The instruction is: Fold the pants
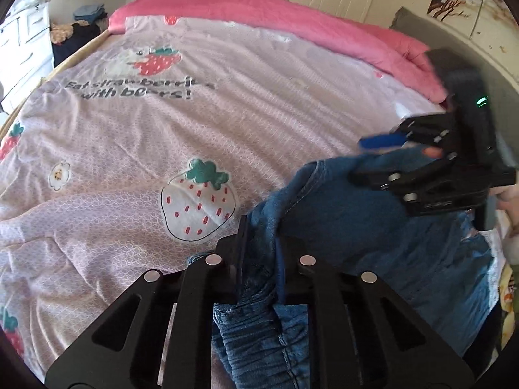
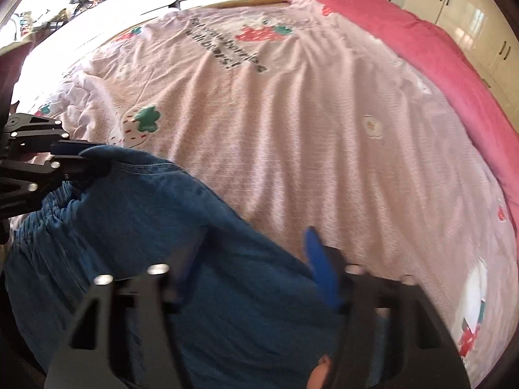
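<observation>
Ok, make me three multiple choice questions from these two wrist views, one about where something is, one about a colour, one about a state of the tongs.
1. Where are the jeans relative to the bed cover?
A. At its near edge, by the tongs
B. Spread across its far end
C. On the white dresser

2. What colour is the blanket along the far side of the bed?
A. Green
B. Pink
C. Grey

3. What are the left tongs doing?
A. Open above bare bedding
B. Shut on a pillow
C. Shut on the jeans

Answers:
1 A, the denim fills the near lower part of both views.
2 B, a pink band lies beyond the strawberry print.
3 C, denim is pinched between the fingers in the left wrist view.

The right tongs look open over the denim.
</observation>
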`<state>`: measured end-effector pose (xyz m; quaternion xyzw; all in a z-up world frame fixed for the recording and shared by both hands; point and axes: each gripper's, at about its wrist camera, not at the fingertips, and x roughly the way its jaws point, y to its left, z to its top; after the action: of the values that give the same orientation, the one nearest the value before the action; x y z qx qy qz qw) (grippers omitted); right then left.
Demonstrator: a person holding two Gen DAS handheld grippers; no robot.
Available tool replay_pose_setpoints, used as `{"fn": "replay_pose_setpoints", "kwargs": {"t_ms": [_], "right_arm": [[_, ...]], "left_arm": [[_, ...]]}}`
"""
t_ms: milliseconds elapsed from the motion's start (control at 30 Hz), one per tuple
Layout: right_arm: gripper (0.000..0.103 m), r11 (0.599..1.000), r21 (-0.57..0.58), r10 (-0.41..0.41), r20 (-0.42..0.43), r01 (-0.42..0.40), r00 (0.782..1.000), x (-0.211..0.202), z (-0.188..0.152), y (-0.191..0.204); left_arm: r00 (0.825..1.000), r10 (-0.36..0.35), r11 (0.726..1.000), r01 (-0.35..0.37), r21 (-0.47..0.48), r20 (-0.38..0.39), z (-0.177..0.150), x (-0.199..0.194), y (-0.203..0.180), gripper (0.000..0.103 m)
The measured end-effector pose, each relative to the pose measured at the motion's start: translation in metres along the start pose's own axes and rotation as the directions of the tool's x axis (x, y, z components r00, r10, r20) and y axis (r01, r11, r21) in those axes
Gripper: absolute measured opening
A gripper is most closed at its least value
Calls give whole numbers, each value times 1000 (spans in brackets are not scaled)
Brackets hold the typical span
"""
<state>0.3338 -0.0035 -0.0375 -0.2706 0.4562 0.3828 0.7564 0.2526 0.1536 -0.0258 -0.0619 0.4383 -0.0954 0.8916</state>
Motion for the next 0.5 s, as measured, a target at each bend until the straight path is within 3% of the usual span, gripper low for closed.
{"fn": "replay_pose_setpoints", "kwargs": {"t_ms": [100,167,500], "right_arm": [[13,1000,-21,20,16,-20,1000,-5,-4,9],[7,1000,-7,9,43,-9,999,-13,-7,11],[4,999,47,10,241,-22,970,-106,-54,41]], "left_arm": [[1000,-7,1000,7,-7,11,0,-5,0,7],[1000,-6,1000,6,0,20,0,-9,-2,7],[992,-4,997,-5,72,125,-10,-57,-27,7]]}}
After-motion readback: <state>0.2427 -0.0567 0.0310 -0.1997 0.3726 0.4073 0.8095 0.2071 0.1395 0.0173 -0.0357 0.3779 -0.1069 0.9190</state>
